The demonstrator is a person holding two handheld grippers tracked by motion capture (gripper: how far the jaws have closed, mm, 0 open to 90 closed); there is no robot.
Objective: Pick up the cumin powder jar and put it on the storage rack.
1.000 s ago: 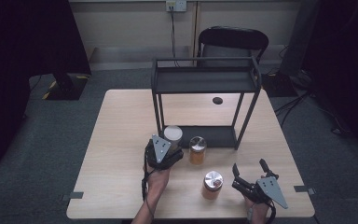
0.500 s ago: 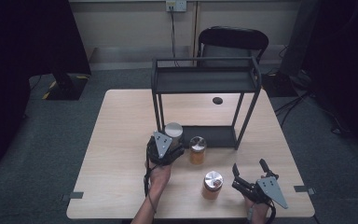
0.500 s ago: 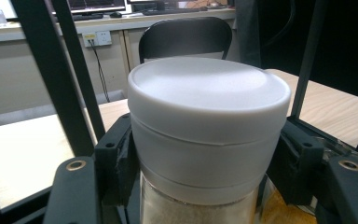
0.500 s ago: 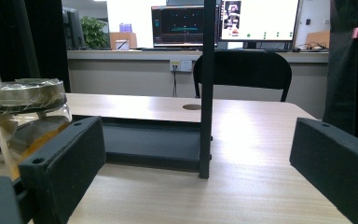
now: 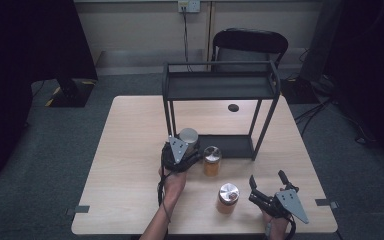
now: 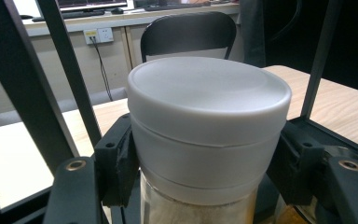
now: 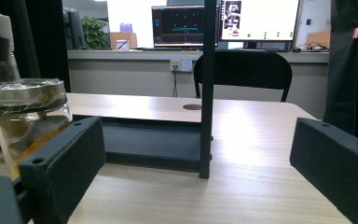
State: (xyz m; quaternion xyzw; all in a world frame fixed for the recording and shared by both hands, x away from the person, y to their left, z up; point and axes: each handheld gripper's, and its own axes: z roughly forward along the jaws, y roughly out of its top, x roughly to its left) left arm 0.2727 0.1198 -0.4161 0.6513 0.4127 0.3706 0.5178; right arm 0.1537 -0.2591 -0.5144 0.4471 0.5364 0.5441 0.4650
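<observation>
The counter point(image 5: 130, 165) is my base, pale wood, and the black two-tier rack point(image 5: 220, 85) standing on it is what I measure everything against. Its lower shelf sits low and open toward me, which I judge is why the jars are gathered just in front of it: they look lined up for loading. In front of the rack's left leg I have the left hand-held gripper point(image 5: 182, 150) clenched around the white-lidded jar point(image 6: 207, 135), the pads gripping just under the lid so the glass body hangs free; it appears lifted and close to the shelf's left corner. Just right of it, in front of the shelf edge, stands an amber jar point(image 5: 212, 161) with a clear-wrapped lid, untouched. Nearer me and farther from the rack sits a second amber jar point(image 5: 228, 198) with a metal lid. My right hand-held gripper point(image 5: 270, 185) rests on the counter well in front of the rack's right leg, jaws spread wide with nothing between them, waiting, I think, for its turn on a jar.
</observation>
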